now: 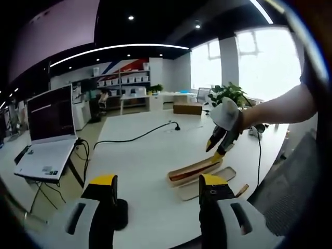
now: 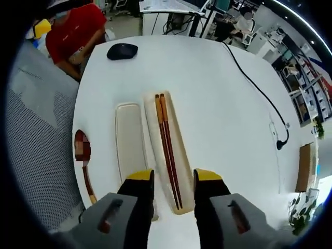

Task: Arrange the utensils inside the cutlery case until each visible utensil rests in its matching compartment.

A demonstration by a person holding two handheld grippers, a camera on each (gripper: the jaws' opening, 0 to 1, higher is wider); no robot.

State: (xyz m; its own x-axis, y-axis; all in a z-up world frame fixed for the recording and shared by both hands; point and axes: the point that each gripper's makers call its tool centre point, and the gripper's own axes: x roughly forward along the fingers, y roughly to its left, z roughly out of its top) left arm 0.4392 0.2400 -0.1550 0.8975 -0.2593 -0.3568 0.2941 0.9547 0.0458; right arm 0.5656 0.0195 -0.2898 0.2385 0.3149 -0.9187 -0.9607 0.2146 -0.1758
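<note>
The cutlery case lies in two pale halves on the white table. The long tray point(image 2: 179, 155) holds a pair of dark red chopsticks point(image 2: 166, 140); the tray beside it point(image 2: 129, 140) is bare. A wooden spoon point(image 2: 85, 174) rests on the table left of the trays, near the edge. My right gripper point(image 2: 174, 179) hovers open over the near end of the chopsticks without touching them. In the left gripper view the right gripper point(image 1: 220, 146), held in a gloved hand, hangs above the case point(image 1: 193, 170). My left gripper point(image 1: 158, 189) is open and holds nothing, back from the case.
A black mouse point(image 2: 122, 51) sits at the far end of the table, close to a person in red point(image 2: 72, 31). A black cable point(image 2: 259, 88) runs across the table. A laptop point(image 1: 49, 129) stands on a side stand. A grey mesh chair point(image 2: 36, 145) borders the table edge.
</note>
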